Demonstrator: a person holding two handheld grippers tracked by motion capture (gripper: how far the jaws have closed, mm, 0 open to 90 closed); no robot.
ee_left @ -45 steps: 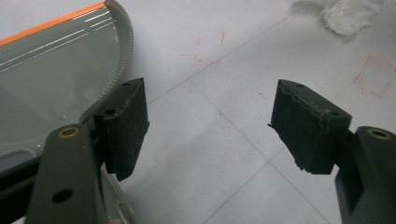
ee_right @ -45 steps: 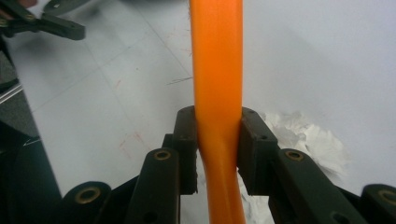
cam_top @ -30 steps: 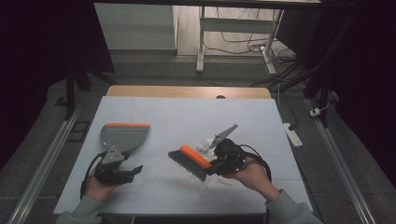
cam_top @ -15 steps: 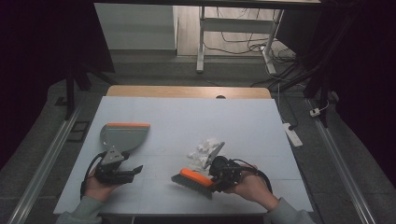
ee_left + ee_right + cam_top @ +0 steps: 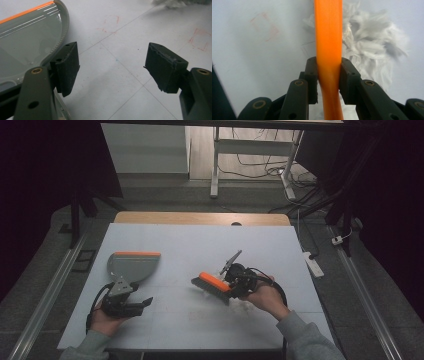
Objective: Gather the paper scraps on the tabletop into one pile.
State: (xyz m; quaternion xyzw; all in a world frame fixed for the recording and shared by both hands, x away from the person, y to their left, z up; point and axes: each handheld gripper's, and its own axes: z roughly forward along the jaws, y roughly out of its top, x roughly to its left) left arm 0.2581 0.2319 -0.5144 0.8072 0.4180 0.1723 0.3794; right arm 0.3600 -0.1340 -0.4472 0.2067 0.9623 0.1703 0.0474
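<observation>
At the bottom of the high view, the person's two hands come in over the near edge of the white table (image 5: 200,245). The left gripper (image 5: 131,306) sits low and left of centre, close to that near edge, its jaws spread wide with nothing between them; in the left gripper view the bare tabletop shows through the gap. Just beyond it, toward the left middle of the frame, lies the grey dustpan (image 5: 131,266), its orange lip on the far side. In the left gripper view the dustpan (image 5: 27,40) fills the upper left corner, its curved rim running just beside the left jaw; its pan looks bare as far as can be seen.

Right of centre, the right gripper (image 5: 239,279) pinches the orange handle of the brush (image 5: 212,284), whose dark bristle head points toward the middle of the table. In the right gripper view the jaws press against both sides of the orange handle (image 5: 329,37), which runs straight up the frame. To the right of the handle lies a pile of white shredded scraps (image 5: 369,50), on the table and well apart from the dustpan.

Between brush and dustpan the surface is open. Beyond both, the far half of the table is bare up to its wooden far edge.
</observation>
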